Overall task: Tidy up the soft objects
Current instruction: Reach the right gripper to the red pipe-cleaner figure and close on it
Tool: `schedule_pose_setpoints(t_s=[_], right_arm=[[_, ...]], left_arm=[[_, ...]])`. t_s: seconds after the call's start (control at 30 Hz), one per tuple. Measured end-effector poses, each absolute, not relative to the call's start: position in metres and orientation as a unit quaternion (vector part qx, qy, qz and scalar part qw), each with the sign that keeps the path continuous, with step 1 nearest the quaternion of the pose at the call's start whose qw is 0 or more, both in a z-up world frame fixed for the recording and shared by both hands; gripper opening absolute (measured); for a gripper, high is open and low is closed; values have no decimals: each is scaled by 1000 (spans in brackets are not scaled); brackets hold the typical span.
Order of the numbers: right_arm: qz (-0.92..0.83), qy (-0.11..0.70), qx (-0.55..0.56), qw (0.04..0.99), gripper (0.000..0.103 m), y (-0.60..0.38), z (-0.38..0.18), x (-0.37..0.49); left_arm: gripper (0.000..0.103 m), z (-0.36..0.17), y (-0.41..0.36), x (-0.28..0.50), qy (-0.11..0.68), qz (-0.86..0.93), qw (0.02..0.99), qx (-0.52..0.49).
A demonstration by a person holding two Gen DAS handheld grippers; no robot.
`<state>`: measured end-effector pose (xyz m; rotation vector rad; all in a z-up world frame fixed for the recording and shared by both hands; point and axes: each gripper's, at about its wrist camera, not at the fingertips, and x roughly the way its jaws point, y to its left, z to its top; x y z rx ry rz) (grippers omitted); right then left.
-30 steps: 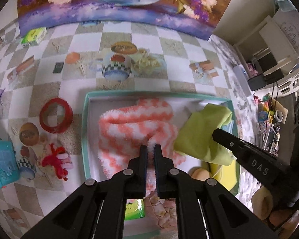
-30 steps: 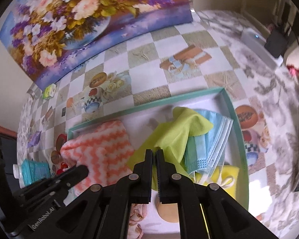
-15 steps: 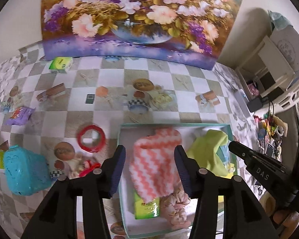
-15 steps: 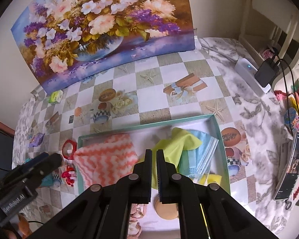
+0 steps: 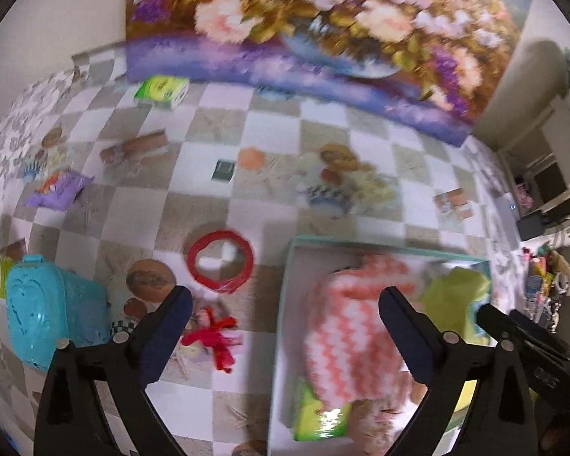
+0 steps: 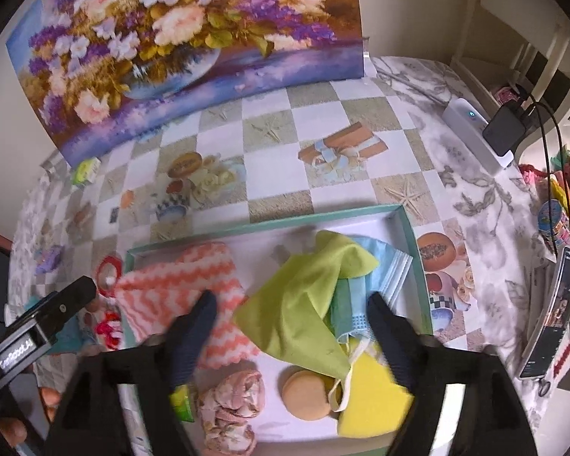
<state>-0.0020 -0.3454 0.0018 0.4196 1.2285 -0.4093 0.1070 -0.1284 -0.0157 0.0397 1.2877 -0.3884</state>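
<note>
A teal-rimmed white tray (image 6: 269, 220) holds a pink-and-white zigzag fluffy cloth (image 6: 178, 277), a lime-green cloth (image 6: 304, 304), a blue face mask (image 6: 383, 266), a yellow sponge (image 6: 372, 395), a tan puff (image 6: 306, 393) and a floral scrunchie (image 6: 231, 406). High over the lime cloth, my right gripper (image 6: 292, 300) has its jaws opening and nothing between them. My left gripper (image 5: 285, 293) hangs above the tray's left wall (image 5: 285, 342), jaws opening and empty. A red yarn doll (image 5: 216, 336) lies on the table left of the tray, below the left finger.
A red tape ring (image 5: 192, 264), a teal plastic case (image 5: 49, 315), a purple packet (image 5: 57, 190) and a green box (image 5: 161, 89) lie on the checked tablecloth. A flower painting (image 6: 171, 38) stands at the back. A phone (image 6: 554, 311) and cabled devices crowd the right edge.
Both grippers went from shut to wide open with nothing in them. Both pulled up and away from the tray. The left one has since swung left, towards the red ring and yarn doll.
</note>
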Motion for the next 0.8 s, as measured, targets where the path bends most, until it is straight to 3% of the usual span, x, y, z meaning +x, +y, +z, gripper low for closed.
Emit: schedule_pose_setpoints(t_s=[0.2, 0.53, 0.8], right_arm=[[-190, 583, 168, 772, 103, -341, -8, 1], [-194, 573, 177, 776, 103, -340, -6, 1], [-191, 564, 172, 785, 103, -332, 1, 6]], left_arm=[[99, -29, -124, 110, 600, -162, 782, 39], [99, -25, -124, 110, 595, -167, 785, 40], [99, 10, -115, 111, 568, -187, 800, 36]])
